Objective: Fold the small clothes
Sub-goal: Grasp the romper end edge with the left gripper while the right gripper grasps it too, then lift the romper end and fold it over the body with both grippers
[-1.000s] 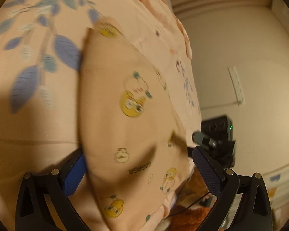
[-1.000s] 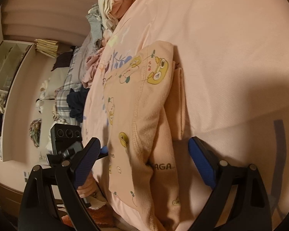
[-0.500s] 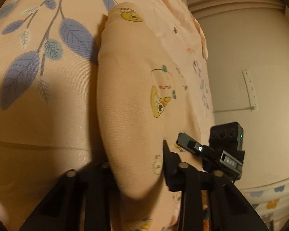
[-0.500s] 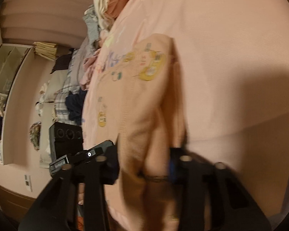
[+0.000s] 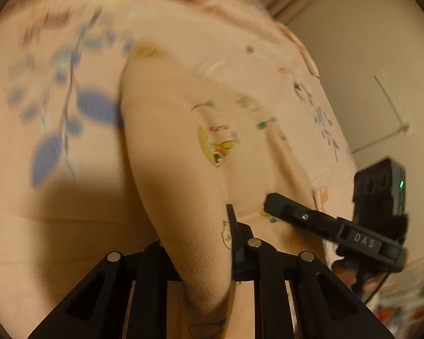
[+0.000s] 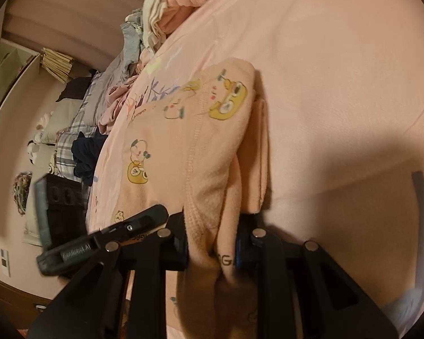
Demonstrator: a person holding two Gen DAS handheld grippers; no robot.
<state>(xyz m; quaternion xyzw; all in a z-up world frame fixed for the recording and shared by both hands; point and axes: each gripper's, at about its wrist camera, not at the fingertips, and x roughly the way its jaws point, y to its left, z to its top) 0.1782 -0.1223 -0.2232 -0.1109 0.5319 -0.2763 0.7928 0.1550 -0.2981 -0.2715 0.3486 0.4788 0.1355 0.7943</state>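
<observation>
My left tongs (image 5: 200, 257): clenched on the peach cartoon-print garment (image 5: 178, 152).
My right tongs (image 6: 212, 248): clenched on the same garment (image 6: 183, 152).
Garment: near the edge of the bedsheet (image 6: 325, 56).

the garment (image 6: 212, 141) is soft matt knit cloth, finely ribbed and fuzzy (printed with cartoon figures). the sheet (image 6: 339, 70) under it is smooth matt woven cloth. both grippers (image 5: 203, 257) (image 6: 212, 248) are matt black plastic with shiny metal pins; at 9 o'clock, rumpled cloth laundry (image 6: 104, 107).
</observation>
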